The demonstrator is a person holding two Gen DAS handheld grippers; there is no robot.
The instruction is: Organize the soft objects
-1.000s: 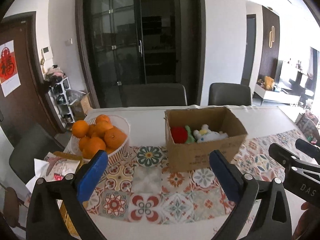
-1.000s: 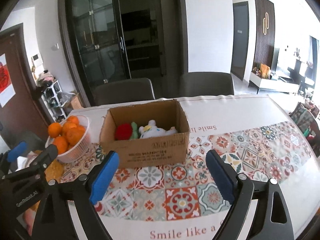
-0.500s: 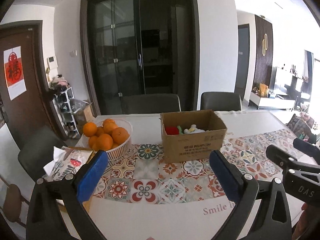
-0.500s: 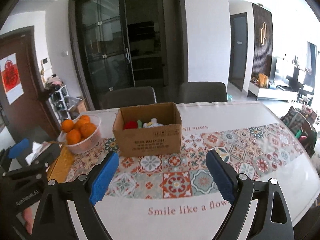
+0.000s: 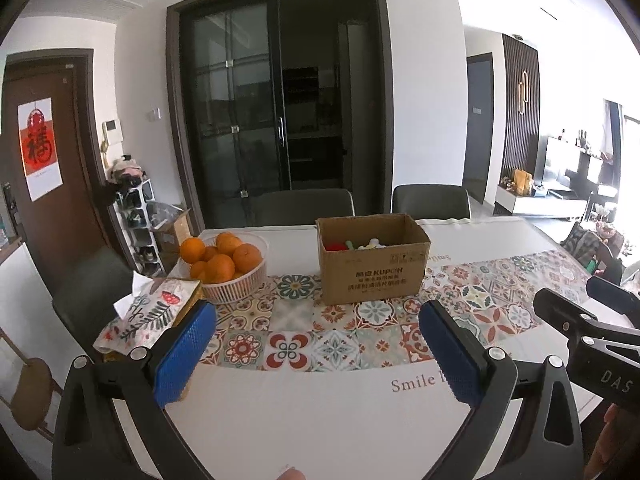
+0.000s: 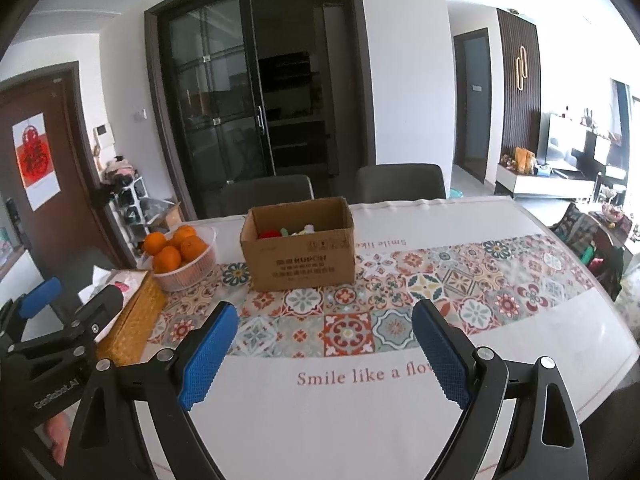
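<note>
An open cardboard box (image 5: 374,270) stands on the patterned table runner; it also shows in the right wrist view (image 6: 300,256). Inside lie soft toys: a red one (image 5: 335,246) and a white one (image 5: 372,244), seen too in the right wrist view as red (image 6: 269,234) and white (image 6: 306,230). My left gripper (image 5: 318,354) is open and empty, well back from the box near the table's front edge. My right gripper (image 6: 324,350) is open and empty, also well back. Each gripper shows at the edge of the other's view.
A white basket of oranges (image 5: 224,264) stands left of the box. A tissue box (image 5: 148,312) in a woven holder (image 6: 132,322) sits at the left edge. Two grey chairs (image 5: 302,206) stand behind the table. The white cloth (image 6: 360,412) covers the front.
Both grippers have pulled back and up from the box, which now looks smaller and farther away. Both stay open and empty.
</note>
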